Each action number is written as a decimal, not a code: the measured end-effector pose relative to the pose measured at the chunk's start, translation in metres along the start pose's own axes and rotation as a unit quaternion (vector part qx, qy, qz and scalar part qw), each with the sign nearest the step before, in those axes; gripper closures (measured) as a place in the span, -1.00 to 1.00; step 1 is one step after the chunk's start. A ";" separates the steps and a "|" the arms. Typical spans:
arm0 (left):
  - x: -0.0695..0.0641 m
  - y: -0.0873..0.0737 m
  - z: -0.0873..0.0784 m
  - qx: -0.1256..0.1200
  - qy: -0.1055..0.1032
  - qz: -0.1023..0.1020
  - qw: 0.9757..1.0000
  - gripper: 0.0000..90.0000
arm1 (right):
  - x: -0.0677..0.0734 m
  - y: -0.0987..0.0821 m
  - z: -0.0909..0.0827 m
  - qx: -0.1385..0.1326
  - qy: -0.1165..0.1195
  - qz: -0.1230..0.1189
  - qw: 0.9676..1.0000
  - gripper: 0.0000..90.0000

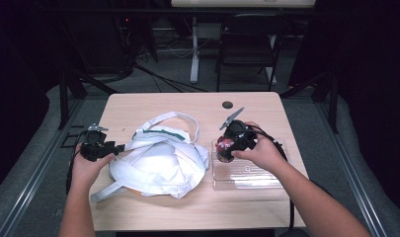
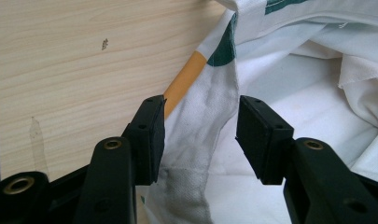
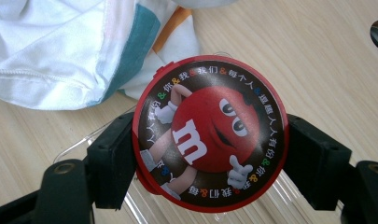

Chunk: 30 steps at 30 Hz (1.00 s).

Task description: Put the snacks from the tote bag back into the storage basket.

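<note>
Here the round red candy tin (image 3: 209,133) hid most of the clear plastic tray (image 1: 266,177) under it, clamped between the right gripper's (image 3: 209,154) wide-spread jaws; the left gripper (image 2: 200,135) stood open around the white bag's (image 1: 158,165) edge.

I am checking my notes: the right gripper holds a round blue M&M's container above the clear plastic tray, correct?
Not quite: the M&M's container is red, as the right gripper view shows. The right gripper does hold it above the clear plastic tray.

red round tin (image 3: 210,133) lid: big white "m" on a red cartoon candy figure | ring of small white Chinese characters with coloured "&" signs around the lid's rim | white bag (image 1: 158,160): no readable text
</note>
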<state>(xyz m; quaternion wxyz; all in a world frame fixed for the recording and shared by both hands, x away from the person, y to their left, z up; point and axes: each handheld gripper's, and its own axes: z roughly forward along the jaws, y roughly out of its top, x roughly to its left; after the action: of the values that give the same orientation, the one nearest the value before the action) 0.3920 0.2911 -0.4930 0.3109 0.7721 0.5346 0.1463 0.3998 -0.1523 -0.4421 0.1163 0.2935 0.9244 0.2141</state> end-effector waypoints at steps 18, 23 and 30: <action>0.000 0.000 0.001 0.000 0.001 -0.001 1.000 0.16 | -0.002 -0.011 0.026 0.013 0.003 0.002 1.000 -0.44; -0.001 0.000 0.001 -0.001 0.002 -0.001 1.000 0.16 | -0.006 -0.011 0.030 0.009 0.007 0.003 1.000 -0.44; 0.000 -0.001 0.001 -0.001 0.003 -0.001 1.000 0.16 | -0.008 -0.014 0.040 0.013 0.012 0.003 1.000 -0.44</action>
<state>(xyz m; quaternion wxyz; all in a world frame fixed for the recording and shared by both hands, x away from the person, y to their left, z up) 0.3919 0.2908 -0.4940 0.3109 0.7705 0.5363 0.1486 0.4126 -0.1544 -0.4828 0.1012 0.2948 0.9275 0.2063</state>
